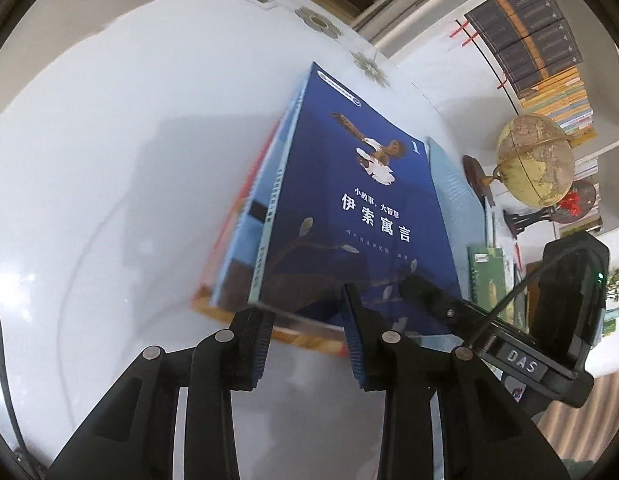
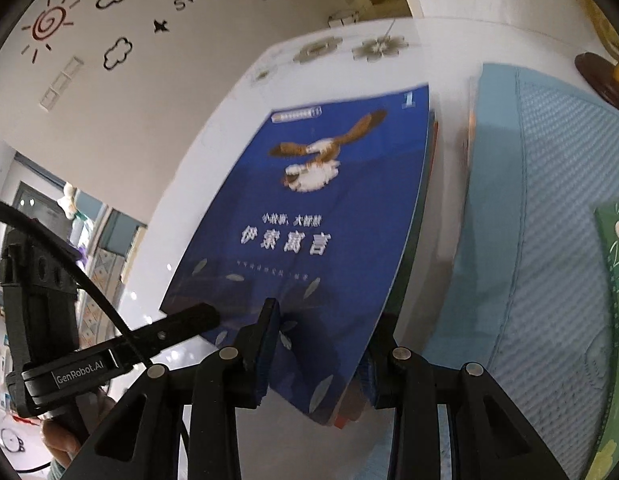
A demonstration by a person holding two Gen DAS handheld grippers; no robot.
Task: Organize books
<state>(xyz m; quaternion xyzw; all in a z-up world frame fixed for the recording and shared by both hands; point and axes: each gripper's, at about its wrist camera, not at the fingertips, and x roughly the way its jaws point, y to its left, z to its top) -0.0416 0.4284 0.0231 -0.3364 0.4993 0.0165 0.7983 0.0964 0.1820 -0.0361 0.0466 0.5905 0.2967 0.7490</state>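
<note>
Both grippers meet on one stack of books. Seen from the left wrist, the left gripper (image 1: 309, 340) fills the bottom of the frame, its two ribbed blue pads either side of the near lower corner of the stack (image 1: 269, 264); the jaws stand only partly apart, and whether the pads actually press on the books cannot be told. A dark blue book (image 1: 349, 208) with a bird and white Chinese lettering lies on top, running from the centre towards the upper middle, with paler and orange-edged books under it. All of it rests on a white table (image 1: 109, 160). At the lower right the right gripper (image 1: 505, 336) reaches in, one finger lying on the blue cover. A globe (image 1: 535, 160) stands at the right edge below shelves of books. Seen from the right wrist, the right gripper (image 2: 321, 356) is narrowly open around the near right corner of the stack (image 2: 351, 412), one pad on the blue cover (image 2: 309, 208) and the other half hidden under the lower edge, so it clamps the books. At the left of the frame the left gripper (image 2: 177, 326) lays a finger on the cover's lower left edge. A light blue mesh pad (image 2: 529, 220) lies on the table (image 2: 449, 48) at the right, just beside the stack.
</note>
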